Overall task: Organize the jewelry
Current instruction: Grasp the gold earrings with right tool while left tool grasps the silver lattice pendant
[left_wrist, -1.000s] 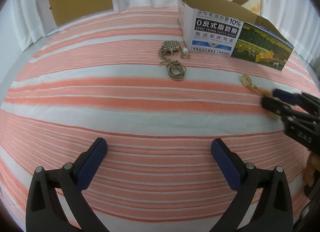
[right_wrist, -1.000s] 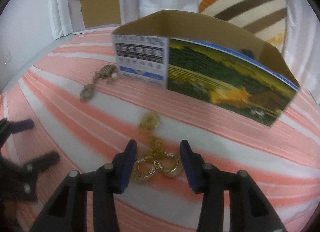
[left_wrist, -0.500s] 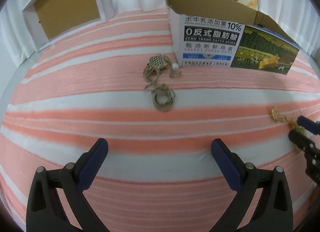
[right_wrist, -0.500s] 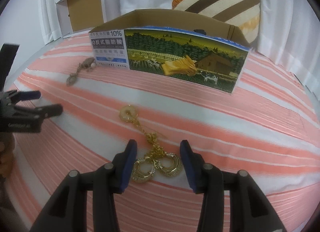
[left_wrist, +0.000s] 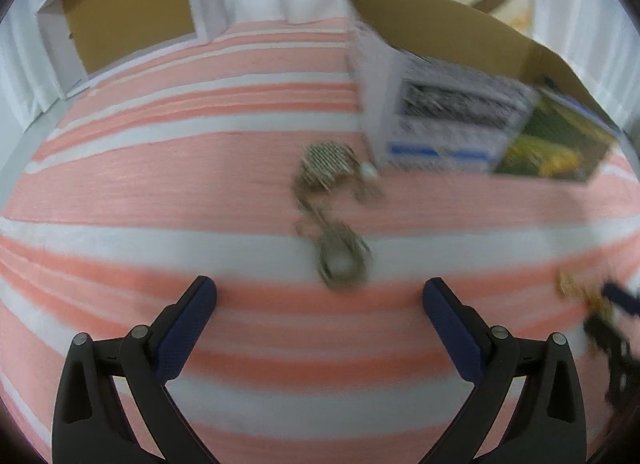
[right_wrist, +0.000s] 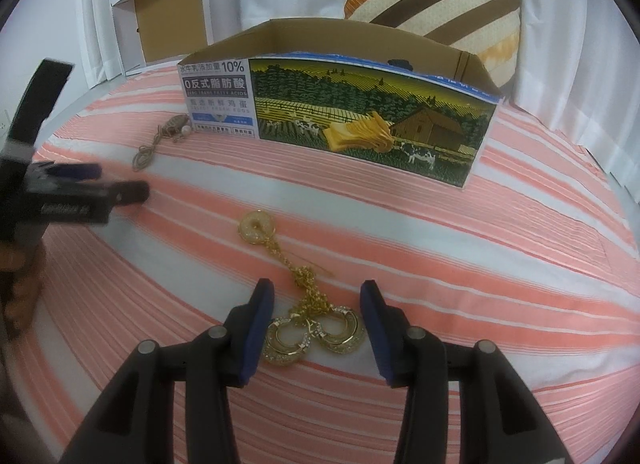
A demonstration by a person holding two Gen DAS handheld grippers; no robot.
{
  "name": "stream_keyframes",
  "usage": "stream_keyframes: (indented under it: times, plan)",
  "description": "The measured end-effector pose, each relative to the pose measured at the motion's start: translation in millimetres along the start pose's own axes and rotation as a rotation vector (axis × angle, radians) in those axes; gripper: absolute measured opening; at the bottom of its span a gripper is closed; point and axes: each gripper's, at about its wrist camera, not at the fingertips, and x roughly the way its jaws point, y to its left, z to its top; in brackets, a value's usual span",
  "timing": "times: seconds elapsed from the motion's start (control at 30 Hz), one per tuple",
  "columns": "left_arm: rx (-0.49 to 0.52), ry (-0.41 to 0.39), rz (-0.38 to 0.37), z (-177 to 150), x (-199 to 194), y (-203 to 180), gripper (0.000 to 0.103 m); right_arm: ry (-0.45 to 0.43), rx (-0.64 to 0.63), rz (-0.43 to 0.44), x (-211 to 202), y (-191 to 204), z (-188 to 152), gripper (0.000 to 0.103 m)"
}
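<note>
Gold hoop earrings [right_wrist: 316, 334] tangled with a gold chain [right_wrist: 306, 284] are framed between the right gripper [right_wrist: 316, 314] pads, jaws part-open and not yet pressing, on the striped pink-and-white bedspread [right_wrist: 500, 264]; both hoops should be gathered squarely before closing. The left gripper [left_wrist: 320, 316] is held wide, empty, near the dull bronze necklace [left_wrist: 334, 224] beside the printed cardboard box [right_wrist: 372, 116]

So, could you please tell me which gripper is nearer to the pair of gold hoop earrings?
Right. The right gripper has its open jaws on either side of the gold hoop earrings, not pressing them. The left gripper is far off, near the bronze necklace.
</note>
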Motion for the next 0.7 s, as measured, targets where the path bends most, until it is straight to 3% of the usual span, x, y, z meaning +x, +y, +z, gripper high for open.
stream_keyframes:
  times: [0.03,0.07,0.1,0.13,0.17,0.2,0.4,0.57,0.67,0.7]
  plan:
    - [-0.017,-0.005,0.001,1.8,1.7,0.2,0.099,0.000,0.000,0.000,0.0,0.2,0.1,0.046]
    - [-0.036,-0.026,-0.008,6.7,2.0,4.1,0.086,0.000,0.000,0.000,-0.1,0.3,-0.1,0.046]
    - [-0.038,-0.059,-0.027,10.3,0.4,5.6,0.056,0.000,0.001,0.000,0.2,0.3,0.0,0.046]
    - [-0.028,-0.071,-0.035,12.0,0.2,5.2,0.041,0.000,0.000,0.000,0.0,0.4,-0.2,0.046]
    - [-0.005,-0.077,-0.042,13.1,0.7,3.5,0.015,0.000,0.001,0.001,-0.1,0.3,-0.3,0.046]
    - [0.008,-0.078,-0.061,12.1,0.4,2.8,0.010,0.000,0.004,0.004,0.1,-0.3,-0.3,0.046]
    - [0.063,-0.069,-0.185,-23.3,-25.9,-9.6,0.003,0.001,0.057,0.002,-5.5,-15.7,-7.3,0.045]
    - [0.102,-0.049,-0.269,-63.0,-58.7,-29.8,0.003,0.005,0.061,-0.028,-22.4,-30.5,-27.8,0.045]
    - [0.117,-0.047,-0.284,-87.2,-75.6,-36.1,0.006,0.006,0.085,-0.042,-33.9,-42.7,-43.1,0.046]
    - [0.119,-0.051,-0.274,-90.6,-79.2,-36.3,0.013,0.001,0.091,-0.043,-37.8,-44.9,-48.1,0.047]
